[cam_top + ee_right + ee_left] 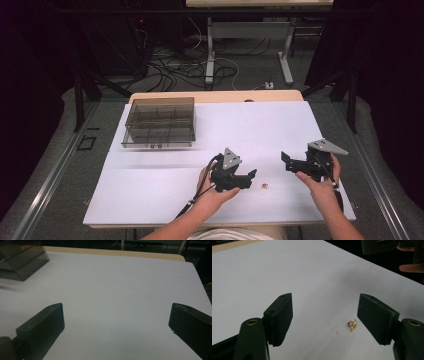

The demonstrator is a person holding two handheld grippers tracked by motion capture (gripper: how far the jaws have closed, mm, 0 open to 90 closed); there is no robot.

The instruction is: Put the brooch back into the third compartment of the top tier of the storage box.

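A tiny gold-coloured piece (265,186) lies on the white table sheet (165,190) near the front. My left gripper (250,178) is low over the sheet just left of it, jaws pointing right. In the left gripper view the gold piece (352,325) rests on the sheet between the two black jaws, closer to the right one, and neither pad touches it. That left gripper (325,320) is open. My right gripper (285,159) hovers to the right, a hand around it, jaws pointing left. Seen from its own camera, the right gripper (116,322) stands wide open over bare sheet.
A smoky transparent compartment box (160,121) with a lid sits at the back left of the sheet; its corner (21,258) shows in the right gripper view. Beyond the table's wooden far edge (215,96) are desk legs and cables on the floor.
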